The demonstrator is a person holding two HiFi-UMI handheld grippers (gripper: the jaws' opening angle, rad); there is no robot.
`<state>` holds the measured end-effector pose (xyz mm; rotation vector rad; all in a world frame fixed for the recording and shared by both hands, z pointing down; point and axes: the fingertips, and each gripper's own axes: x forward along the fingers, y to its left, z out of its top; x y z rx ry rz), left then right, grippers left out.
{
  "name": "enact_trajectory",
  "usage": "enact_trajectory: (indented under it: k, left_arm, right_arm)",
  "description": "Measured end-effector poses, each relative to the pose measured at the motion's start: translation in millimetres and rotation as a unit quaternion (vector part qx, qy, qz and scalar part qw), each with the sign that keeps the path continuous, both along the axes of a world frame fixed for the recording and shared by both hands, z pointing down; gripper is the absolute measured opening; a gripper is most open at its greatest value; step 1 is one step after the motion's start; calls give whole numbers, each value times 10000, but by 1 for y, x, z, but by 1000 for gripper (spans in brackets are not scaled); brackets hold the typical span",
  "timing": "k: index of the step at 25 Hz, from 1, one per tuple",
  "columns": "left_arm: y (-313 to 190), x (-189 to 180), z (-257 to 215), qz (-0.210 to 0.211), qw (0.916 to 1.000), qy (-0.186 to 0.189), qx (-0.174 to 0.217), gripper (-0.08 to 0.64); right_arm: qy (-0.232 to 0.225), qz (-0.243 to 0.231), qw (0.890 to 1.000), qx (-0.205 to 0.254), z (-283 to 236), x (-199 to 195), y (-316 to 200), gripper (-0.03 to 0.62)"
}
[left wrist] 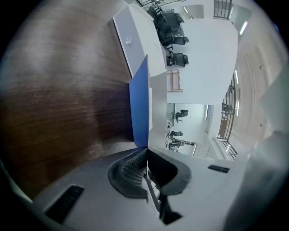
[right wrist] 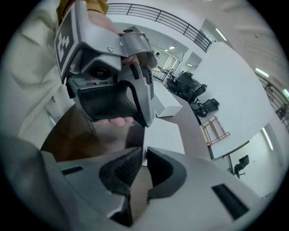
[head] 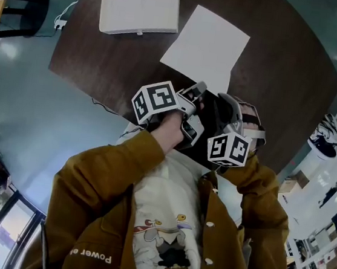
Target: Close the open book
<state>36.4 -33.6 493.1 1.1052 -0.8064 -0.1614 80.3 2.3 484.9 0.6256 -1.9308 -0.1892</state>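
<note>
The open book (head: 206, 47) shows as a white leaf on the dark wooden table (head: 98, 61). My left gripper (head: 199, 91) is shut on its near edge. In the left gripper view the held leaf (left wrist: 140, 101) runs edge-on out of the jaws (left wrist: 147, 151), its blue side toward the table and its white side away. My right gripper (head: 226, 101) hangs close beside the left one, pointing steeply down at the same near edge. Its jaws (right wrist: 144, 151) stand a narrow gap apart with only table and white page showing through.
A flat white box (head: 140, 10) lies at the far side of the table, beyond the book. A cable and plug (head: 60, 23) lie on the grey floor at the left. The table's near edge runs just under my hands.
</note>
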Motion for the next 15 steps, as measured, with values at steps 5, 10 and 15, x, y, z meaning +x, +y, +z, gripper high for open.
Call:
enact_trajectory:
  k: [5,10,15]
  left_arm:
    - [-1,2,-5,50,9999,108,28,12]
    - [3,1,-3,192,9996,127,178,24]
    - [9,-2,-6,505,9979,16,411,55]
  right_arm:
    - [172,-28,9997,194,-5,3,-4,11]
    - [177,-25,9997,181,-1,2,-5,9]
    - [55,62,9999,94,-2,-2,-15,9]
